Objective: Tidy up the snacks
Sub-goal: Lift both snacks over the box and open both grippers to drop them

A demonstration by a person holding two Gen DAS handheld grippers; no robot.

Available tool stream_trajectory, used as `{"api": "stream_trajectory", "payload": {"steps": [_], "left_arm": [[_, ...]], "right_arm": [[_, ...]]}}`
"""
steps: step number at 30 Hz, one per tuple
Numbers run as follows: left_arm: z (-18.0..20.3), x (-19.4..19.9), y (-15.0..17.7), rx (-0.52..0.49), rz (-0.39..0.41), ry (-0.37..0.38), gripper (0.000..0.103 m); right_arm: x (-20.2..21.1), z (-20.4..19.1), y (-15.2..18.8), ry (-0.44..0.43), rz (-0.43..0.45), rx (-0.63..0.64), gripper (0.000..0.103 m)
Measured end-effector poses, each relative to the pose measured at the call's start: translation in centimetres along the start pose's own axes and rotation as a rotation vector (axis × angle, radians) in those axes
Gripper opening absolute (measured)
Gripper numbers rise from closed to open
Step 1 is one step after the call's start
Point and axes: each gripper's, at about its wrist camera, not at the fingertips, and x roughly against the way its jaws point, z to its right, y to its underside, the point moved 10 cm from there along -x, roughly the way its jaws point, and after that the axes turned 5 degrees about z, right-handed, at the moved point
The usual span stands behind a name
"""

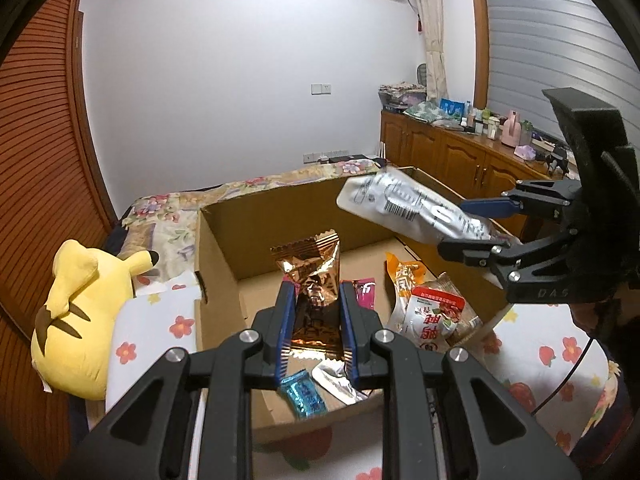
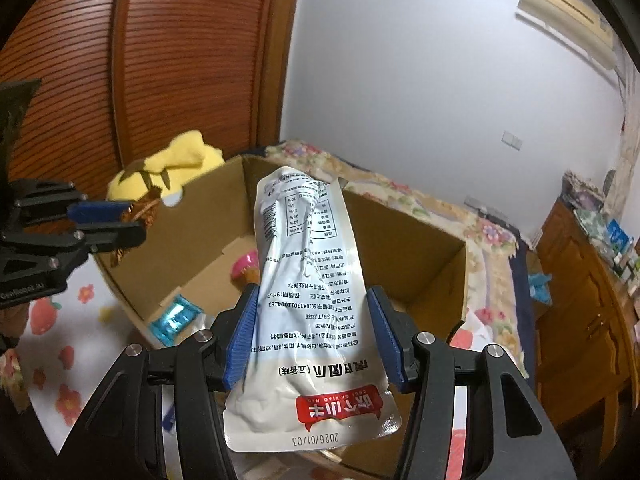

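Observation:
An open cardboard box [image 1: 224, 248] sits on a floral bedsheet and holds several snack packets. My left gripper [image 1: 316, 292] is shut on a copper foil snack packet [image 1: 314, 280], held upright over the box's near side. My right gripper [image 2: 312, 304] is shut on a long silver-white snack pouch [image 2: 304, 280] and holds it above the box [image 2: 432, 252]. In the left wrist view that pouch [image 1: 404, 208] hangs over the box's right side from the right gripper [image 1: 460, 226]. The left gripper [image 2: 120, 224] shows at the left edge of the right wrist view.
In the box lie a blue packet [image 1: 302, 398], a silver packet [image 1: 336, 380], a pink packet [image 1: 366, 292] and red-and-white packets [image 1: 432, 316]. A yellow plush toy [image 1: 80, 312] sits left of the box. A wooden cabinet [image 1: 452, 156] with clutter stands at the back right.

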Motion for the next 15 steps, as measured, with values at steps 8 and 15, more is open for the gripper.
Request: {"api": "stream_trajectory", "payload": {"steps": [8,15], "left_arm": [[0.9,-1.7,0.1,-0.015,-0.025,0.009,0.02],[1.3,-3.0,0.1,-0.023,-0.047,0.015,0.02]], "right_arm": [[-1.5,0.9,1.7,-0.003,-0.069,-0.013,0.058],[-1.6,1.4,2.2,-0.004,-0.079,-0.026,0.049]]}}
